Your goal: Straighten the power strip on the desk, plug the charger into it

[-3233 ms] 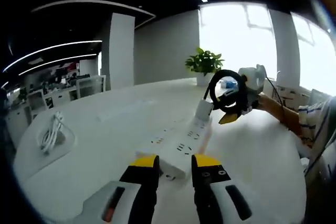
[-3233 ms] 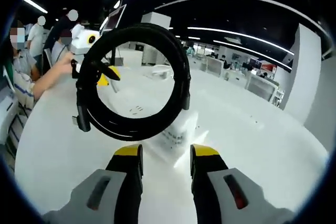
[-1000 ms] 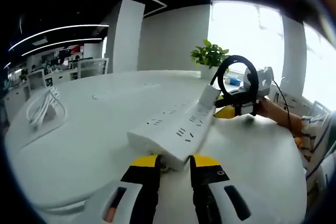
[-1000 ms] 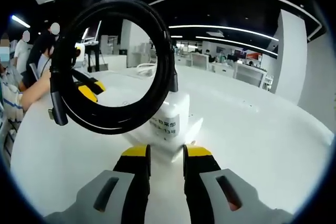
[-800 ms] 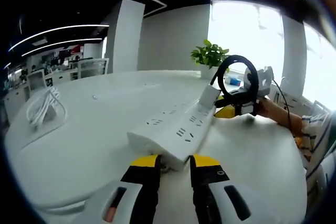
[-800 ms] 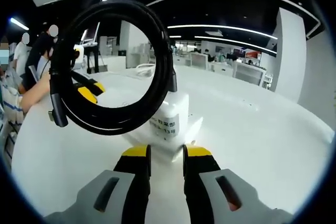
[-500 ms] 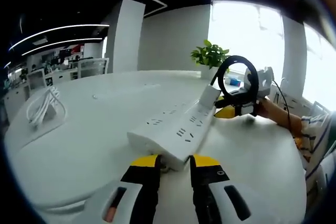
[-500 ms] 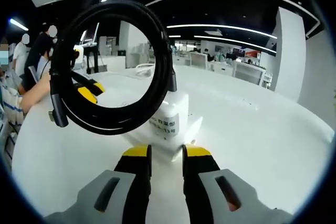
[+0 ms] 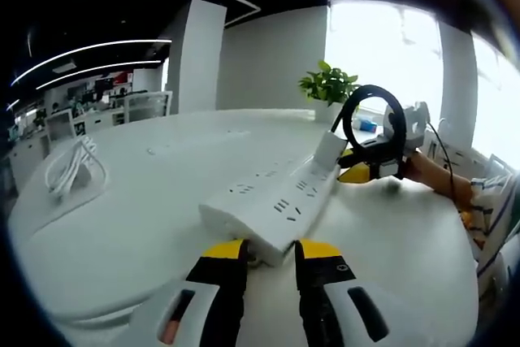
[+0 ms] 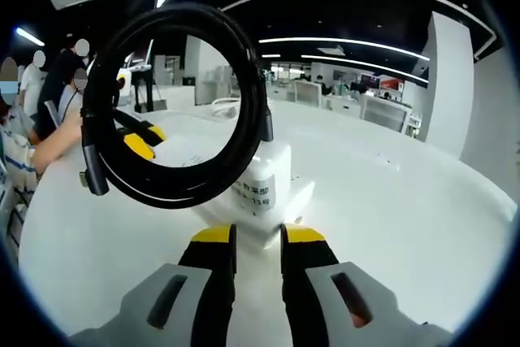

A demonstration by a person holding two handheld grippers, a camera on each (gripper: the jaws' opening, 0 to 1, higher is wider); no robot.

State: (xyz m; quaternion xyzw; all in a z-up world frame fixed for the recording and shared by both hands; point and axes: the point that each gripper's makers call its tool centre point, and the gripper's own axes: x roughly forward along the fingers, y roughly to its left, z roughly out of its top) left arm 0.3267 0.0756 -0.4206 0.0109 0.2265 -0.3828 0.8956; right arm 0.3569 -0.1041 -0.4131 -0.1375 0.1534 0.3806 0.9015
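Spreading wide and white, the desk [image 9: 122,225] carries a long white power strip [image 9: 272,209] lying aslant out on its open surface, socket rows facing up. The left gripper [image 9: 270,249] clamps the strip's near end. At the far end, the right gripper [image 10: 248,237] is clenched on the strip's base below a white charger [image 10: 262,180], whose black cable coil [image 10: 175,99] rises upright. A bundled white cord [image 9: 71,175] lies near the desk's left edge; a potted plant [image 9: 329,87] stands at the far edge.
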